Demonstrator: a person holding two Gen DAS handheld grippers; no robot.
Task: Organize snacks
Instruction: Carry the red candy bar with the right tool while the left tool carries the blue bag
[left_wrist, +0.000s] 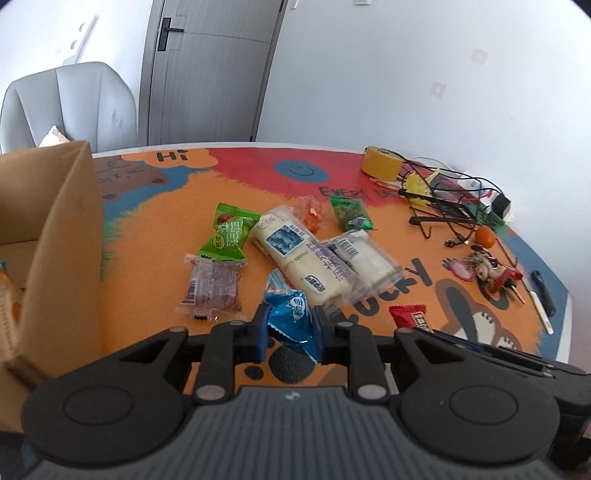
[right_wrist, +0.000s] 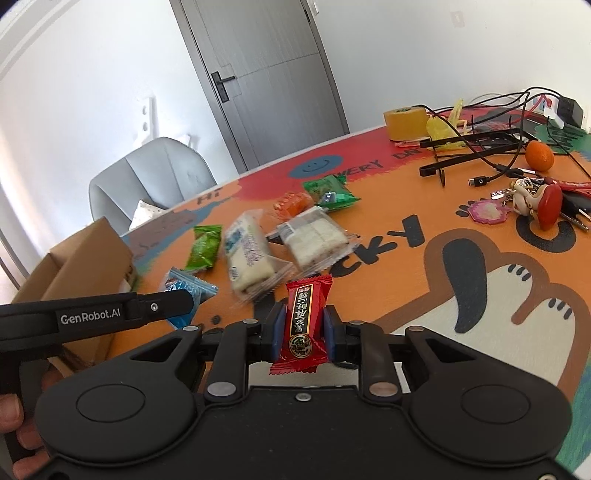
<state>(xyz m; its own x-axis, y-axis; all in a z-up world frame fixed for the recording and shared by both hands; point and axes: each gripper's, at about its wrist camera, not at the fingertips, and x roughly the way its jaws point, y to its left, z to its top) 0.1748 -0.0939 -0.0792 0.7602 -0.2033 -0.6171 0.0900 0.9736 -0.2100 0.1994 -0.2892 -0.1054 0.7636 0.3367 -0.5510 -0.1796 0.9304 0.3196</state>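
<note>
The left gripper (left_wrist: 290, 325) is clamped on a blue snack packet (left_wrist: 291, 317), its pads pressing the crinkled wrapper from both sides just above the orange cartoon table mat (left_wrist: 155, 236), while the right gripper (right_wrist: 303, 326) grips a red snack packet (right_wrist: 303, 325) upright between its pads, the black label strip facing the camera. In the right wrist view the left tool reaches in from the left edge, and part of a person's hand (right_wrist: 14, 417) shows at the lower left corner. Just beyond the blue packet, a clear wrapper with a brownish purple bar (left_wrist: 213, 284) lies flat beside a green packet (left_wrist: 227, 232). Past these, at mid-table, a long white bread roll in a clear bag (left_wrist: 295, 254) rests partly against a clear packet of white cake squares (left_wrist: 360, 258). Farther back sit a small orange candy packet (left_wrist: 312, 214) and a dark green packet (left_wrist: 350, 214), near each other. An open cardboard box (left_wrist: 62, 236) stands at the left edge of the table, with some packets dimly visible inside. On the far right lie a bunch of keys with charms (left_wrist: 487, 269), a tangerine (left_wrist: 484, 236), tangled black cables (left_wrist: 443, 206) and a roll of yellow tape (left_wrist: 382, 162). Behind the table stand a grey chair (left_wrist: 70, 107) and a grey door (left_wrist: 207, 70).
</note>
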